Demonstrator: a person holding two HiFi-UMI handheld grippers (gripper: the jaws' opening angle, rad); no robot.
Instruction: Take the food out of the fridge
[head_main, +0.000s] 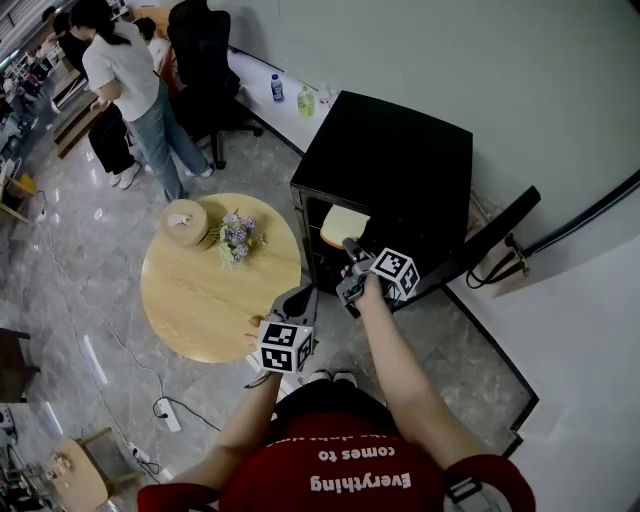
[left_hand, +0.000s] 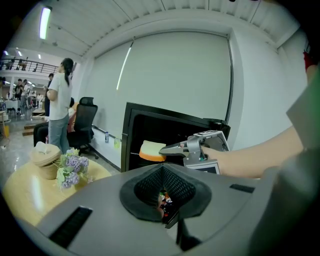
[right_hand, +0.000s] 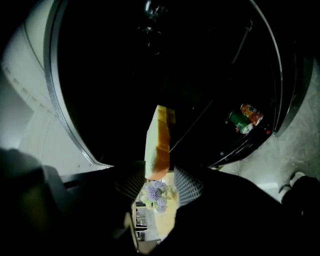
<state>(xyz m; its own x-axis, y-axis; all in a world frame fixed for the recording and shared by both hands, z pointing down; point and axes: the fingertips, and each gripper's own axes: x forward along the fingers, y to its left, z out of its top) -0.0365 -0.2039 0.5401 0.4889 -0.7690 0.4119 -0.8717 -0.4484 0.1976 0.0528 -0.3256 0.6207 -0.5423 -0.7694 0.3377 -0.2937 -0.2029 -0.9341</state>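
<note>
With the left claw (left_hand: 165, 192) idle at lower centre, jaws together, hold the right claw (right_hand: 159, 182) with jaws spread, advance until both pads flank the bread slice (right_hand: 159, 142), which sits unclamped at their tips, mid-frame on the fridge (head_main: 400, 150) shelf, then close gently.

right gripper (head_main: 350, 248) reaches forward, fingers apart; left gripper (head_main: 304, 297) hangs back, fingers together
</note>
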